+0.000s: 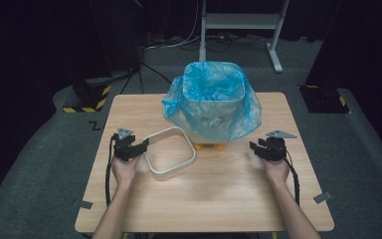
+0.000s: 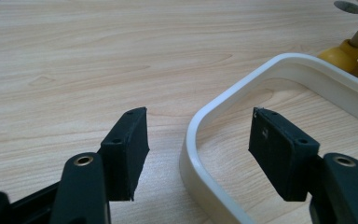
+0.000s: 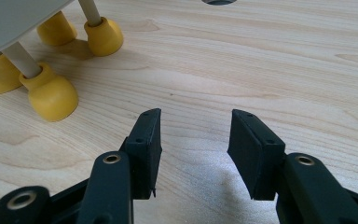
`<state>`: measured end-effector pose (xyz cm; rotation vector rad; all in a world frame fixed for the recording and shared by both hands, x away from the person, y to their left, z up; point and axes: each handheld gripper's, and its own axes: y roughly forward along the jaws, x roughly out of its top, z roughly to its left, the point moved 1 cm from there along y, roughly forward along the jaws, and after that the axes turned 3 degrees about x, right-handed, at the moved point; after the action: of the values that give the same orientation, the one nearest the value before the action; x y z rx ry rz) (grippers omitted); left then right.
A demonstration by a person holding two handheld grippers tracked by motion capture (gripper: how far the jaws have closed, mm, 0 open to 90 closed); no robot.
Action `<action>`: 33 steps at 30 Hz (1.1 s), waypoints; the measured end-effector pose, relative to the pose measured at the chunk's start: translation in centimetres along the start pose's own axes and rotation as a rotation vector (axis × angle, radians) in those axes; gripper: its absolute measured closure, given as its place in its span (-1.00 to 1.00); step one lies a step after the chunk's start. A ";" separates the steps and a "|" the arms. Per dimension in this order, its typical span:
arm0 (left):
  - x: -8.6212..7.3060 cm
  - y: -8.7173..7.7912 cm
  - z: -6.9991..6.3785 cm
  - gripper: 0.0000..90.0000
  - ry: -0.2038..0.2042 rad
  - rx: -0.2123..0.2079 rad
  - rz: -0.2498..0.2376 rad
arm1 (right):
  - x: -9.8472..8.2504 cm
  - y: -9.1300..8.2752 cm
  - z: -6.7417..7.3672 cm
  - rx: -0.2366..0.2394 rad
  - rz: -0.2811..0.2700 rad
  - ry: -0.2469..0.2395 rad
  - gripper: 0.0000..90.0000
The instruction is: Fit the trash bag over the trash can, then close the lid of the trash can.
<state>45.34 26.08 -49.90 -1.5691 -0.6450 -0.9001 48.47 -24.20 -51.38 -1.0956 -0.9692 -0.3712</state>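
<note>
Left claw (image 2: pixel 198 140) apart, straddling white ring (image 2: pixel 307 74) wall; right claw (image 3: pixel 193 140) apart over bare table (image 3: pixel 284 56); no writing readable.

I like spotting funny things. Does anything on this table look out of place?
Yes. The white ring lies flat on the table instead of on the bin, whose blue bag hangs loose and crumpled over the rim.

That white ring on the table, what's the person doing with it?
A person holds a gripper in each hand at a wooden table. The left gripper has its open jaws on either side of the white ring, one inside and one outside its rim, not squeezing it. The right gripper is open over bare wood with nothing between its jaws. Behind them stands a small bin on yellow feet, lined with a blue bag.
</note>
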 end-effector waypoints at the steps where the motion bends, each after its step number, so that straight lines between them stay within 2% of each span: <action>1: 0.0 0.1 0.0 -0.16 -0.002 0.000 0.002 | 0.0 0.0 0.0 -0.001 0.001 0.000 0.19; 5: -0.1 0.4 -0.1 -0.16 0.001 0.002 0.004 | -0.2 0.2 0.1 -0.001 0.007 0.004 0.18; 8: 0.0 0.7 -0.1 -0.16 0.043 0.026 0.014 | -0.2 0.5 0.1 -0.001 0.002 0.004 0.17; 13: 0.0 1.2 0.1 -0.16 0.014 0.019 0.014 | -0.4 0.8 0.1 -0.008 0.003 0.002 0.15; 16: -0.1 1.6 0.0 -0.16 0.021 0.019 0.015 | -0.4 0.9 -0.1 -0.021 0.000 -0.004 0.15; 20: -0.1 2.1 0.0 -0.14 0.008 0.016 0.013 | -0.6 1.2 -0.2 -0.037 0.009 -0.002 0.14; 22: -0.1 2.4 -0.1 -0.13 0.009 0.016 0.013 | -0.7 1.4 -0.1 -0.041 0.025 -0.006 0.13; 28: -0.4 2.9 -0.3 -0.06 0.018 0.017 0.024 | -0.6 1.5 -0.1 -0.045 0.019 -0.007 0.08; 31: -0.5 3.0 -0.2 -0.03 0.017 0.017 0.029 | -0.6 1.6 -0.1 -0.050 0.036 -0.016 0.05; 33: -0.5 3.1 -0.1 0.01 0.023 0.017 0.026 | -0.6 1.7 -0.1 -0.068 0.058 -0.040 0.04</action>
<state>47.54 25.42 -52.02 -1.5463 -0.6136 -0.8899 49.34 -23.64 -52.87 -1.1939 -0.9634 -0.3381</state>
